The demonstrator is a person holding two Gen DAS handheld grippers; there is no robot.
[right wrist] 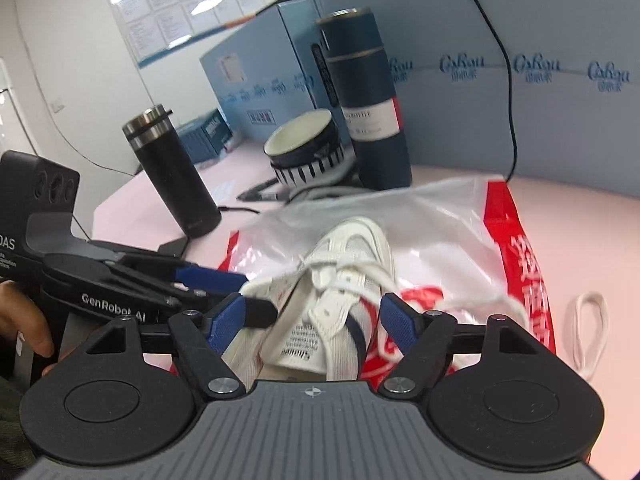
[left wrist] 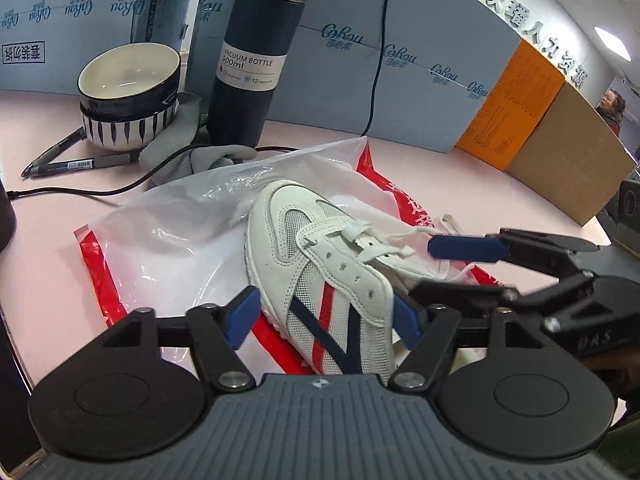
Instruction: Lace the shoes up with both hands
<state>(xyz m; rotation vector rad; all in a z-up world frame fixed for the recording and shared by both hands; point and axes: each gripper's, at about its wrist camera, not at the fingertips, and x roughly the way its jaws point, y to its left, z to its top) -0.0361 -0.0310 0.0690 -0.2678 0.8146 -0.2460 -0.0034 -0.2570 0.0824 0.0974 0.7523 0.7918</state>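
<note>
Left gripper (left wrist: 326, 320) astride shoe (left wrist: 320, 264); jaws apart, not gripping.

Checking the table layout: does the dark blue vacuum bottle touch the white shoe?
Apart. The left wrist view shows pink table, cloth and bag between the vacuum bottle and the shoe.

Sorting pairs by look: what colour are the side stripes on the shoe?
Navy and red stripes on the white shoe, clearest in the left wrist view.
</note>
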